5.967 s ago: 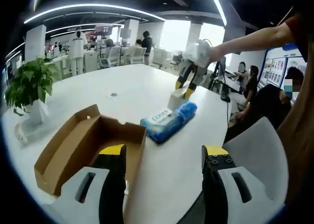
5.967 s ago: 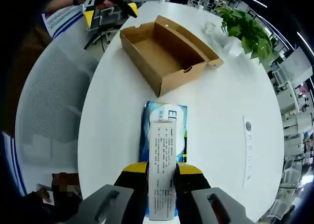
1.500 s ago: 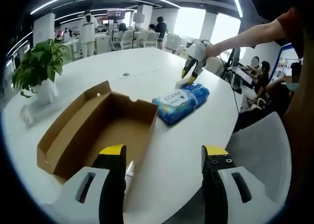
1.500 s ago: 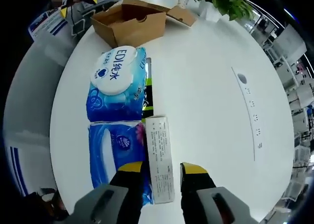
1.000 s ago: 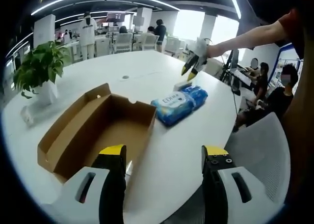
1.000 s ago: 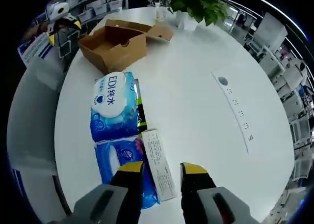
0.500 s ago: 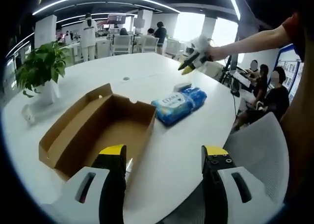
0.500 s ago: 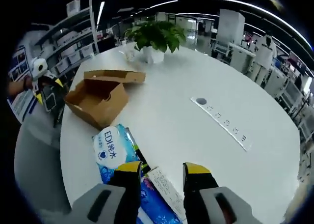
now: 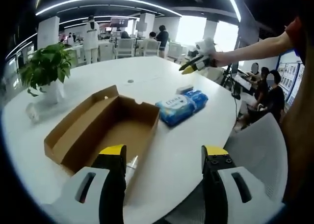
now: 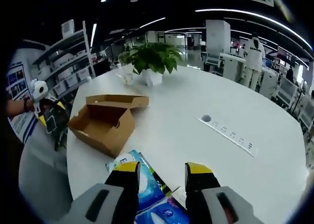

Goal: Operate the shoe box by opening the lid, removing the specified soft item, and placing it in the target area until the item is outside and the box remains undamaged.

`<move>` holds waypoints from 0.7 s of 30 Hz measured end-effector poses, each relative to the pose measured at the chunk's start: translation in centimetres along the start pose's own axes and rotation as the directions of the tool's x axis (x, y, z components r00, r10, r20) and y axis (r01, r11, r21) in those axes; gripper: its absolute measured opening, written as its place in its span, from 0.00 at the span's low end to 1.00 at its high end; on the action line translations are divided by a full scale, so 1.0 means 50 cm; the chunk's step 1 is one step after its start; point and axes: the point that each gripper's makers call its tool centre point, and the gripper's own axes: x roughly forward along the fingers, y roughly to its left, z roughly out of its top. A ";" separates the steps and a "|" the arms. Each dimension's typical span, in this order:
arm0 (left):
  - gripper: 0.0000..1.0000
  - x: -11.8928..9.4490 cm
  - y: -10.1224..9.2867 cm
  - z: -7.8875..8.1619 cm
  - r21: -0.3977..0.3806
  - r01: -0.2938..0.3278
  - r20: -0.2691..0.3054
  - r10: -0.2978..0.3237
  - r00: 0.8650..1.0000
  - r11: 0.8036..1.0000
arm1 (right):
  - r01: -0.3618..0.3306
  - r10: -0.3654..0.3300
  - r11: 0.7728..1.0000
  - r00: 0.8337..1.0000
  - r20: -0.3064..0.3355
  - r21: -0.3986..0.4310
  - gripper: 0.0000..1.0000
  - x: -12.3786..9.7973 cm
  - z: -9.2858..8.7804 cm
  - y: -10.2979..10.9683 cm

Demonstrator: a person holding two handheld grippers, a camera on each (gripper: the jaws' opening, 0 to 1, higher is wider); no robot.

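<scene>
On the white table (image 9: 162,155), going left to right in the left gripper view, the shoe box (image 9: 105,130) is sitting open and empty-looking just ahead of the left gripper (image 9: 164,160), whose jaws are standing wide apart holding nothing. The blue wipes pack (image 9: 182,105) is lying outside the box to its right, long axis running away toward the right gripper (image 9: 194,65). In the right gripper view, the right gripper (image 10: 162,177) is hovering above the pack with jaws parted and empty, nearer to it than the left; the pack's near end is being cut off behind the jaws.

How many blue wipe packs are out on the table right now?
2, lying end to end beyond the open shoe box: the nearer wipe pack with the white label, and the farther wipe pack behind it, beneath the raised right gripper. Others may be hidden.
</scene>
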 end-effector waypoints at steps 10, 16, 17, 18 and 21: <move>0.62 -0.027 0.014 0.004 -0.028 -0.015 0.032 0.016 0.999 1.000 | -0.030 0.030 1.000 0.999 0.029 -0.009 0.33 0.013 0.028 0.061; 0.62 -0.031 0.026 0.002 -0.033 -0.021 0.035 0.022 0.999 0.999 | -0.051 0.052 0.998 0.998 0.046 -0.021 0.34 0.017 0.040 0.098; 0.62 -0.031 0.030 0.002 -0.032 -0.021 0.035 0.022 0.999 0.999 | -0.052 0.053 0.998 0.997 0.048 -0.020 0.34 0.017 0.041 0.103; 0.62 -0.031 0.033 0.002 -0.034 -0.021 0.035 0.022 0.999 0.999 | -0.054 0.055 0.998 0.997 0.053 -0.020 0.34 0.016 0.043 0.110; 0.61 -0.030 0.047 0.007 -0.045 -0.023 0.042 0.024 0.999 0.999 | -0.058 0.060 0.998 0.997 0.055 -0.037 0.35 0.016 0.044 0.132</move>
